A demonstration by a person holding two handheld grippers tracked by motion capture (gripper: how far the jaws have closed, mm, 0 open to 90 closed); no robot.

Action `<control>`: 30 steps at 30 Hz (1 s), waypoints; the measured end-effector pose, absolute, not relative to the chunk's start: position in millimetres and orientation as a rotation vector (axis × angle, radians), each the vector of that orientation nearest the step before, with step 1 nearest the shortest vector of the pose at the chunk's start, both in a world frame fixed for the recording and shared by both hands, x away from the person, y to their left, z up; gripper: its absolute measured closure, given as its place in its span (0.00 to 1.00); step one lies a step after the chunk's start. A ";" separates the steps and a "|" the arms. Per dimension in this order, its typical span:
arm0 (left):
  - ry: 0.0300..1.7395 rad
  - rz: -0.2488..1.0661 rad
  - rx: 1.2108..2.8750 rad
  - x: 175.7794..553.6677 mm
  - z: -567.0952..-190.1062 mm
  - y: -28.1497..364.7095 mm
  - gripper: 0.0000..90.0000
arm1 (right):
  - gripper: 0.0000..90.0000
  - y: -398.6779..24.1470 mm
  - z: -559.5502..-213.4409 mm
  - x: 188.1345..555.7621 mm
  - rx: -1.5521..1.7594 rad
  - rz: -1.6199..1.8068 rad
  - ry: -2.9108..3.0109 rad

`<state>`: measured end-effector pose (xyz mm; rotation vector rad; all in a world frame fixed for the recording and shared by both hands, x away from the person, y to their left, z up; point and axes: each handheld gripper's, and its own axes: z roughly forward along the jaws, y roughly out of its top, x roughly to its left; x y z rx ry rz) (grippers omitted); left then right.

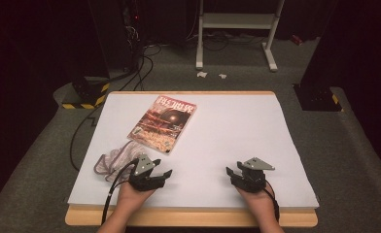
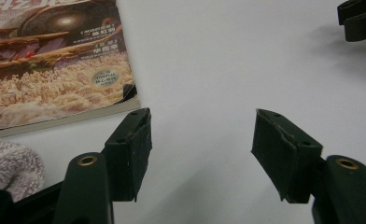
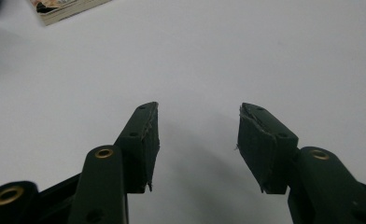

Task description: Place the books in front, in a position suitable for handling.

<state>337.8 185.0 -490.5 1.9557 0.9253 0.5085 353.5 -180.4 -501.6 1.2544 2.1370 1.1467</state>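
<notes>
Both grippers rest low on the white table, left gripper and right gripper with jaws parted, holding nothing. The glossy red-and-gold paperback magazine lies flat just ahead-left of the left fingers, a fuzzy pale-pink cloth beside them. Risk, I judge: the thin flat cover slipping from the pads, or the cloth snagging; cover title characters too blurred to read.

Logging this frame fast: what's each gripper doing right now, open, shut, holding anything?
Left gripper: open, nothing between its fingers, near the magazine.
Right gripper: open, empty, over the bare white table.
</notes>
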 end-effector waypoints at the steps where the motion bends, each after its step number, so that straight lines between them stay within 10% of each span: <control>1: 0.926 0.510 1.953 338.1 -490.2 184.9 0.42 | 0.54 -181.0 -502.0 353.5 1.253 1.148 2.137; 30: 1.008 0.615 1.877 334.0 -445.3 234.7 0.27 | 0.22 -181.2 -496.8 351.3 1.198 1.210 2.132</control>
